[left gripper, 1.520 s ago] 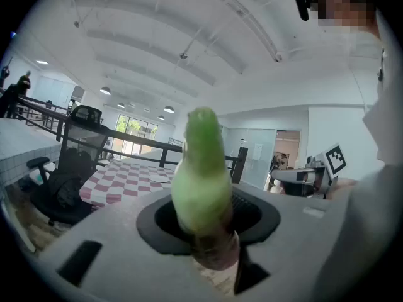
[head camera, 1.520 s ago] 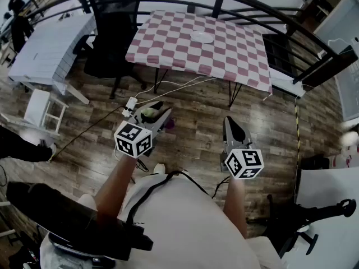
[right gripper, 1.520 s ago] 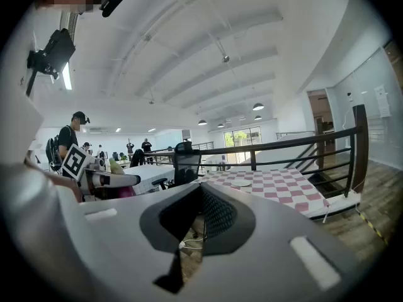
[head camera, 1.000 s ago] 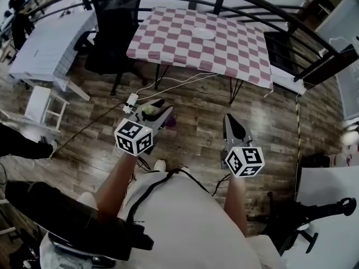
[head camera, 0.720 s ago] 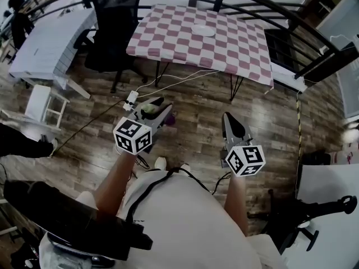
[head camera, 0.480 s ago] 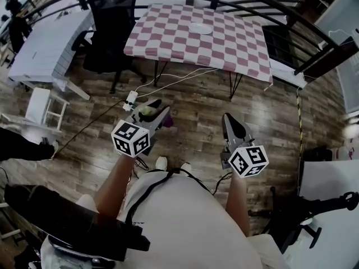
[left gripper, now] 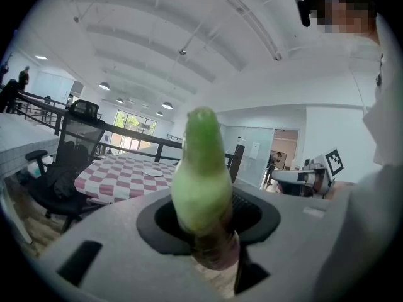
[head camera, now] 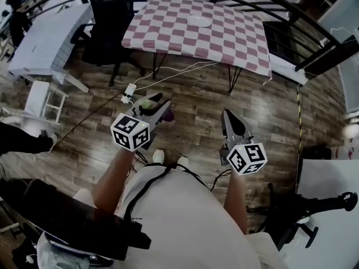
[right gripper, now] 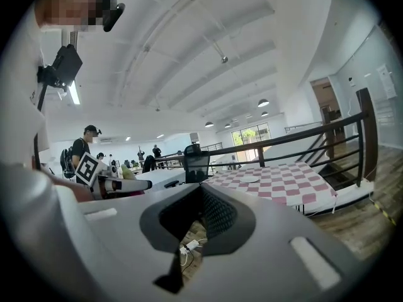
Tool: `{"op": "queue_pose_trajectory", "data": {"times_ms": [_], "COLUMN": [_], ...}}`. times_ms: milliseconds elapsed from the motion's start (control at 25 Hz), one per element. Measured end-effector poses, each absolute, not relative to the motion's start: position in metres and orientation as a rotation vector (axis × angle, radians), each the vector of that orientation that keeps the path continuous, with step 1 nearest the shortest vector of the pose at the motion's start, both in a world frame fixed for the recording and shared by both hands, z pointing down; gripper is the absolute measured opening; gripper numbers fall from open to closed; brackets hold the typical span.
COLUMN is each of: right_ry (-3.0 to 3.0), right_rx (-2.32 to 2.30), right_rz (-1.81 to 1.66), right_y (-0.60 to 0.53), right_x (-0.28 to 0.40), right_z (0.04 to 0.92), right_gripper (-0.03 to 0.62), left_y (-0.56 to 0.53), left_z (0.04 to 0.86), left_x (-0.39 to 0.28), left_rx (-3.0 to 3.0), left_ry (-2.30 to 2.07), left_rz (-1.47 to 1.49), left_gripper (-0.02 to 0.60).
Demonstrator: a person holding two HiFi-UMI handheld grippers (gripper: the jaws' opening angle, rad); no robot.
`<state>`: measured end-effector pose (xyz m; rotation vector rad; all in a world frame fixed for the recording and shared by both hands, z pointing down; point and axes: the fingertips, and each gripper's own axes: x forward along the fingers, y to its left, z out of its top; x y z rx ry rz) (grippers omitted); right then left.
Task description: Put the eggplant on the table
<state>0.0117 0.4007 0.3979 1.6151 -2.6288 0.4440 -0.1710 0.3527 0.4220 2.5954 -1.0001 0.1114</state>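
The eggplant (head camera: 150,103), with a green cap and a purple body, is held in my left gripper (head camera: 154,106), which is shut on it above the wood floor. In the left gripper view the eggplant (left gripper: 201,181) stands upright between the jaws, cap up. My right gripper (head camera: 230,117) is level with the left one; its jaws meet at the tip and hold nothing. The table (head camera: 224,35) with a pink and white checked cloth stands ahead of both grippers, a white plate (head camera: 199,21) on it. This table (right gripper: 277,181) also shows beyond the right jaws.
A black office chair (head camera: 106,27) stands left of the checked table. A white table (head camera: 45,38) and a white stool (head camera: 42,102) are further left. A power strip (head camera: 128,94) and white cables lie on the floor ahead. A dark railing (head camera: 314,21) runs behind the table.
Both grippers have edged forward over the floor toward the checked table. The eggplant stays in the left jaws, and the right jaws stay together.
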Motion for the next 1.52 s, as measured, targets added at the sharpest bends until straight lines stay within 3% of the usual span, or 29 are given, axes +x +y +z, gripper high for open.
{"op": "queue_pose_trajectory", "data": {"times_ms": [920, 1520], "right_ry": [-2.624, -2.619], "right_rx": [1.557, 1.537], "right_rz": [0.449, 0.464], "right_y": [0.411, 0.389], "right_x": [0.081, 0.087], "right_z": [0.42, 0.425], "right_gripper": [0.006, 0.006], "left_y": [0.372, 0.344], "left_z": [0.442, 0.448], "left_x": [-0.114, -0.109], "left_rx": [2.56, 2.56], "left_ry": [-1.062, -1.056], "left_rz": [0.191, 0.193], "left_gripper": [0.16, 0.16]}}
